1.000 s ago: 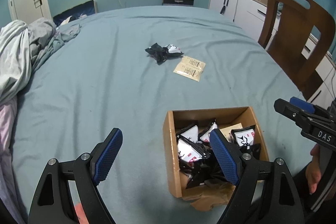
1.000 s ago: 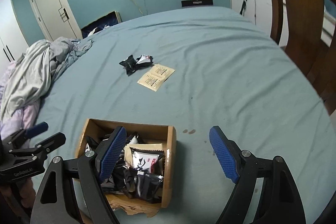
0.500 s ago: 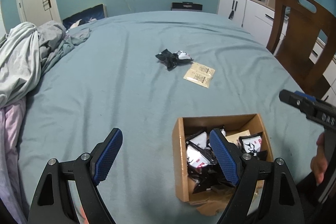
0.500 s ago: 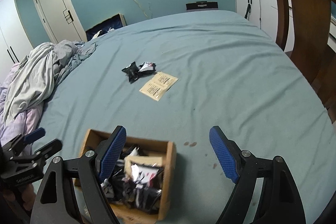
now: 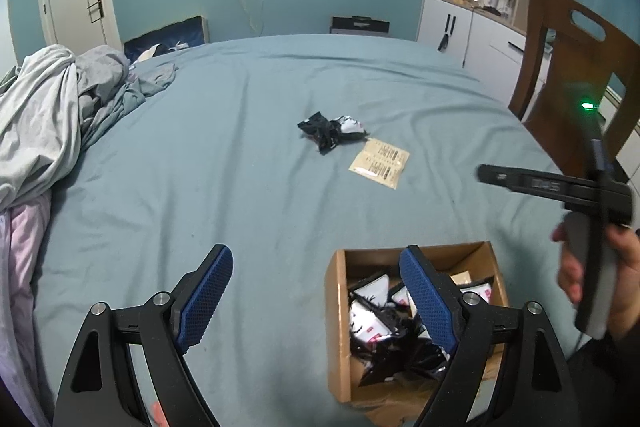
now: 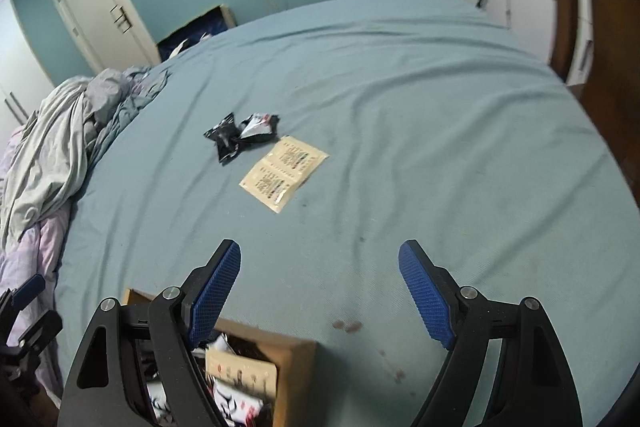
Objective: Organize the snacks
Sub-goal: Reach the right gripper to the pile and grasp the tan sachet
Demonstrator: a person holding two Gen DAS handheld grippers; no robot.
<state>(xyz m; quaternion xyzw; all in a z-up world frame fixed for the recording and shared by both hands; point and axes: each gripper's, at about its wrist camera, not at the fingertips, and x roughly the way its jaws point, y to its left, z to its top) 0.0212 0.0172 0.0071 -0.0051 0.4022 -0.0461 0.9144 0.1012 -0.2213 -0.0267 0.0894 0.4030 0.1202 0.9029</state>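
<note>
— Looking at the bed, where are the snacks?
— Black packets and a tan sachet pair lie touching mid-sheet; the cardboard box nearer the camera holds more packets.
— And each claw?
— The left claw has just widened, nothing between its pads. The right claw gapes wide over bare sheet, empty.

Matt teal cloth is covering the bed, lying in soft creases. At five o'clock a brown cardboard box is holding glossy black foil packets. Toward twelve o'clock, crinkled shiny black wrappers are catching light beside smooth tan paper sachets. Blue textured pads are fronting black plastic.
</note>
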